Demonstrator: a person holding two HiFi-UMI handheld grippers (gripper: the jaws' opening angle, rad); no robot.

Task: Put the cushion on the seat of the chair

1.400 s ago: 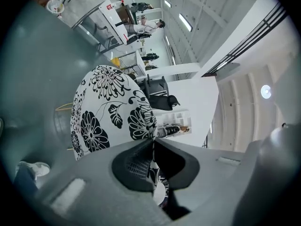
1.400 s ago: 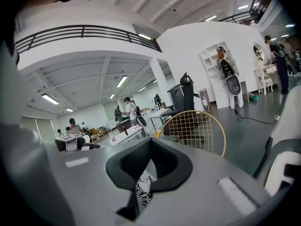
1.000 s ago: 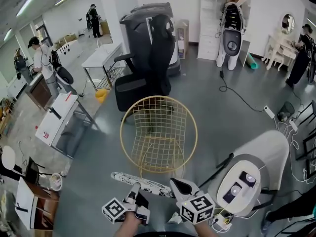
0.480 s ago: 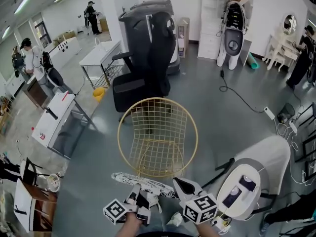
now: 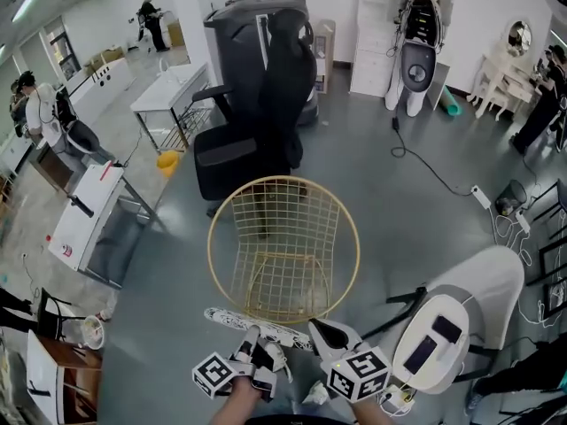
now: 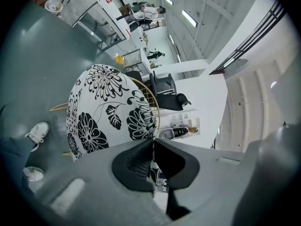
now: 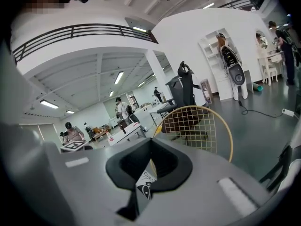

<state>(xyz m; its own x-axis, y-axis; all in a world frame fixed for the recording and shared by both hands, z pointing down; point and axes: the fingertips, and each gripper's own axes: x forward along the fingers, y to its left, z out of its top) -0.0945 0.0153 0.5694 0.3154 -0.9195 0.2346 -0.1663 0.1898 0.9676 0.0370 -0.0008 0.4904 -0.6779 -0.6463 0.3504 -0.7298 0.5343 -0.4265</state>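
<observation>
1. The cushion [image 5: 241, 322] looks light and soft: a thin floral pad that will likely sag or fold if you hold it at one spot only.
2. Its rim is the sensible place to grip, at two points set apart, and that is where you have it.
3. It lies roughly flat in the air just in front of the chair [image 5: 284, 178], not on the seat yet.
4. Your left gripper [image 6: 153, 142] has its jaws pressed together on the cushion's near edge.
5. Your right gripper [image 7: 150, 149] is likewise pinched narrow, and a sliver of printed fabric shows between its jaws.
6. The smooth cloth may slide, so hold both pinches firm.
</observation>
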